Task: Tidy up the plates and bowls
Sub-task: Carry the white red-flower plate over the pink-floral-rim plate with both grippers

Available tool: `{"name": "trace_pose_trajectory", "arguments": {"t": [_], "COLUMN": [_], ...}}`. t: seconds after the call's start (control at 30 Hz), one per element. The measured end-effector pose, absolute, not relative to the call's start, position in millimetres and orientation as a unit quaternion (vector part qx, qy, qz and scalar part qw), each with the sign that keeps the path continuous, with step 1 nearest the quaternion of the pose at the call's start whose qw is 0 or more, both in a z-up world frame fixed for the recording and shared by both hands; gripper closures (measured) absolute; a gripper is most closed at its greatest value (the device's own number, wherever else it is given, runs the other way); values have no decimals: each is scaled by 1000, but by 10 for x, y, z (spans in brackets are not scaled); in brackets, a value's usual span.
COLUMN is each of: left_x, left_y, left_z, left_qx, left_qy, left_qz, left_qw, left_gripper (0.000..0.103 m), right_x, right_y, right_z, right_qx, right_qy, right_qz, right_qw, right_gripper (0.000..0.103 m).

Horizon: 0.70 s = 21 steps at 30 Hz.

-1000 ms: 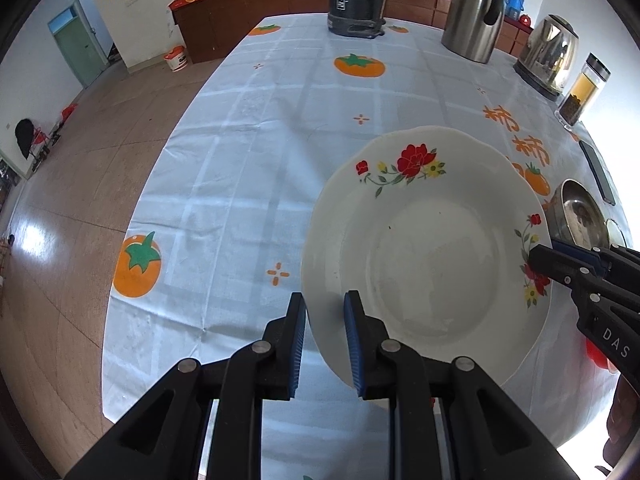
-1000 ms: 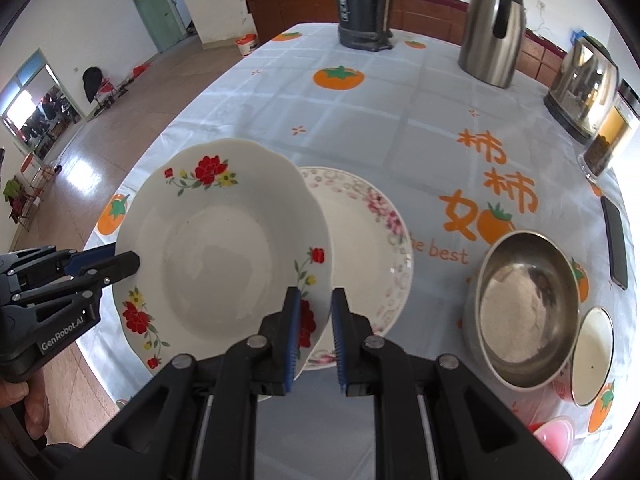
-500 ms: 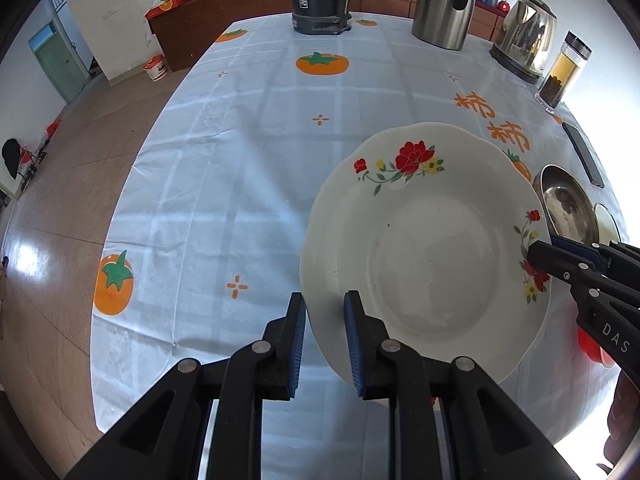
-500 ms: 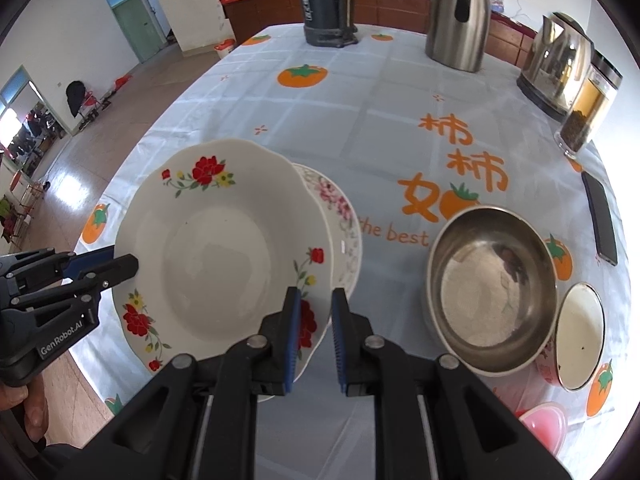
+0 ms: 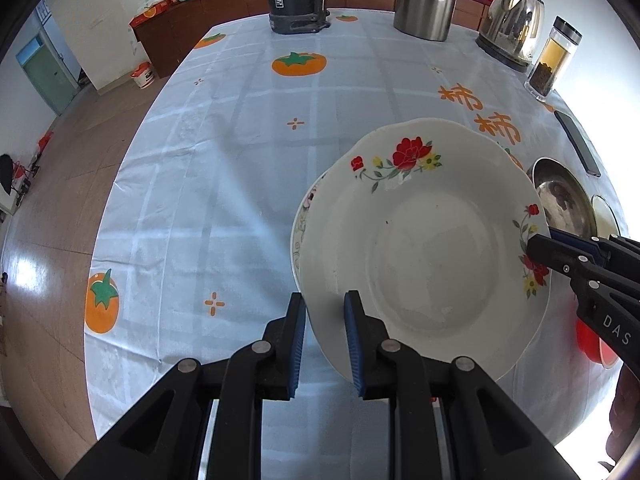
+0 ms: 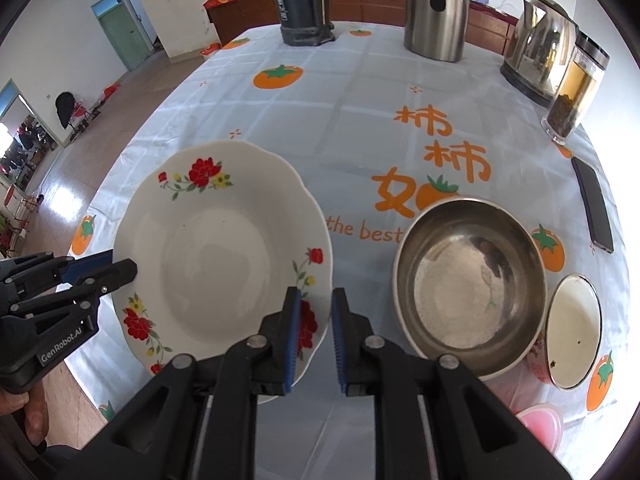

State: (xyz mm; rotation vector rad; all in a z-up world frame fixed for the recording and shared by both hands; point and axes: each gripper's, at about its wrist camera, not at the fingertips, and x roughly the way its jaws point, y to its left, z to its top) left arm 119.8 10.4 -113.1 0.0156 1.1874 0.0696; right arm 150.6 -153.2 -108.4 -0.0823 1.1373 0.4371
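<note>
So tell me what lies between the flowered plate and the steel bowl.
Only bare tablecloth with orange lettering lies between the flowered plate and the steel bowl; the right wrist view shows it.

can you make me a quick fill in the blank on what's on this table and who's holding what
1. The flowered plate is gripped at its rim by ____ grippers at once.
2. The flowers printed on that plate are mostly ____ in colour.
3. Right of the plate stands a steel bowl, which is ____ inside.
4. The orange fruits are printed on the ____.

Missing words: two (both); red; empty; tablecloth
</note>
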Motion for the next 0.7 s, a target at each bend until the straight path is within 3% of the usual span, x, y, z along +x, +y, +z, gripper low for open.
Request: {"name": "trace_pose_trajectory", "arguments": {"t": [0.7], "left_x": [1421], "left_y": [75], "left_z": [-1229], "left_qx": [10], "left_qy": [569], "left_qz": [30], "left_qw": [822], "left_gripper": [81], "right_x": [1755], "right_y": [-1563], "right_z": [-1163], "right_qx": [-39], "right_qy": [541], "right_qz": [203], "right_qw": [815], "right_gripper": [88]}}
